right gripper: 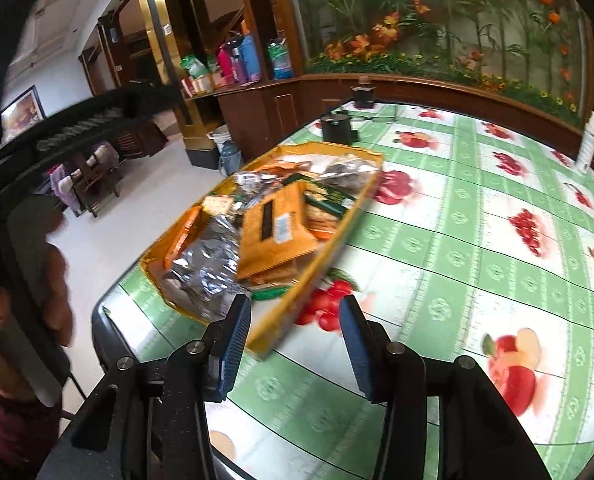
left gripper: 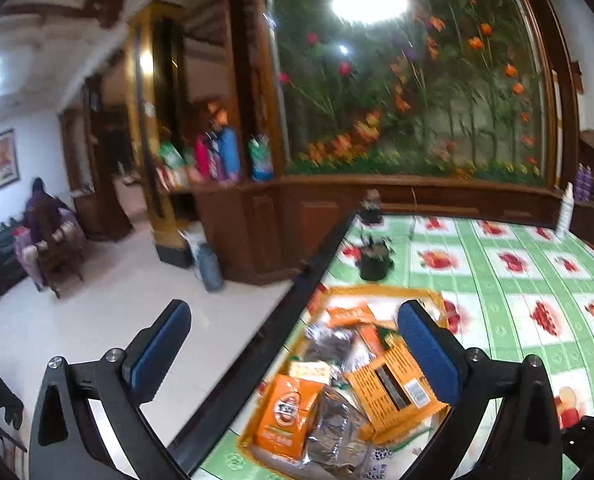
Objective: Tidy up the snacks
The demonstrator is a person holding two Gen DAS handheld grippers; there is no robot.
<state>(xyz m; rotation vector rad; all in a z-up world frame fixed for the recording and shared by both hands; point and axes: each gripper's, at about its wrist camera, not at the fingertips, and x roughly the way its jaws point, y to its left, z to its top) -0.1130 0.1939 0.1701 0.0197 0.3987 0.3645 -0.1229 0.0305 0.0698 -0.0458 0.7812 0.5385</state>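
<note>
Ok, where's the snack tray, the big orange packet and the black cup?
snack tray (right gripper: 361, 196): right wrist view, its right wall.
big orange packet (right gripper: 273, 232): right wrist view, its middle.
black cup (right gripper: 335, 129): right wrist view, its side.

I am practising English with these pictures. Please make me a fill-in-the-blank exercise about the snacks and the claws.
1. The snack packets lie in a shallow ____ tray.
2. The tablecloth shows fruit on ____ and white squares.
3. Neither the left claw nor the right claw holds ____.
4. Beyond the tray stands a ____ pot.

Missing words: yellow; green; anything; black
</note>
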